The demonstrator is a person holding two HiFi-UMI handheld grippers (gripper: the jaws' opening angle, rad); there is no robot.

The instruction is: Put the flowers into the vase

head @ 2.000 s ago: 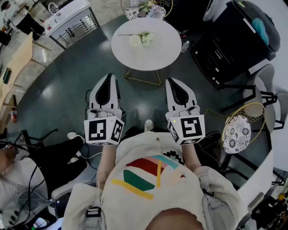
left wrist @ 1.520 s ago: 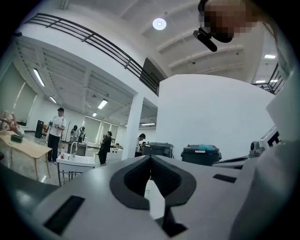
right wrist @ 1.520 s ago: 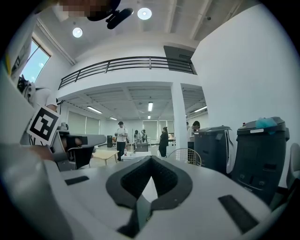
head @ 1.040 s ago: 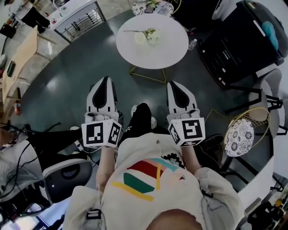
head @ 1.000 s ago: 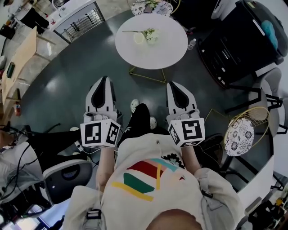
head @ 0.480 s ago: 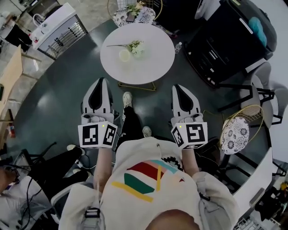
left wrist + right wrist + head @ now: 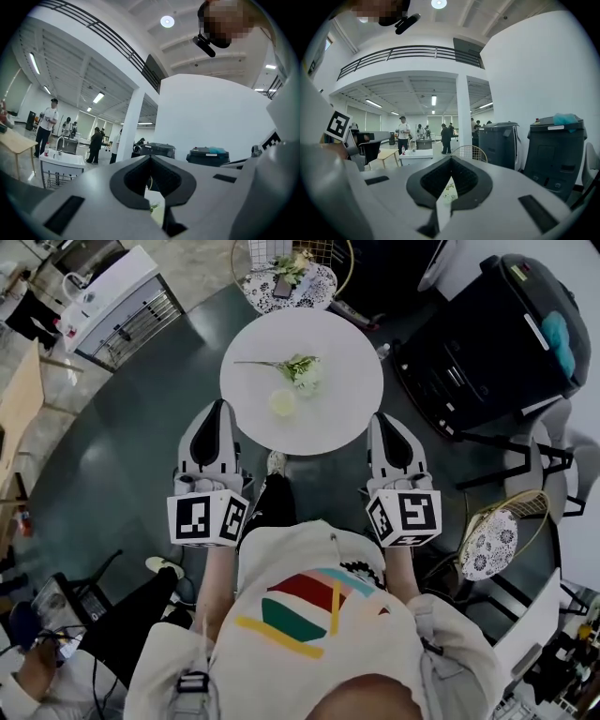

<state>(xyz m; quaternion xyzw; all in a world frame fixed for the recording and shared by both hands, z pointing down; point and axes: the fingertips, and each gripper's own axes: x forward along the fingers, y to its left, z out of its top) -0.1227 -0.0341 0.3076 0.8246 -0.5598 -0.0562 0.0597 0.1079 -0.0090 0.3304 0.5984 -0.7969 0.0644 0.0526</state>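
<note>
On tbl (image 7: pixel 349 413) — flowers (image 7: pixel 302 368), vase (image 7: pixel 282 401): head view

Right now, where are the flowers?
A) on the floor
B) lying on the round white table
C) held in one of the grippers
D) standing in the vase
B: the flowers lie flat on the round white table, close to the vase but not in it.

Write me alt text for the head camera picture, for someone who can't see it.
From above, a person holds the left gripper and right gripper, both shut and empty, at the near edge of a round white table. On it a flower sprig lies near a small pale vase. Black bins stand at the right.
</note>
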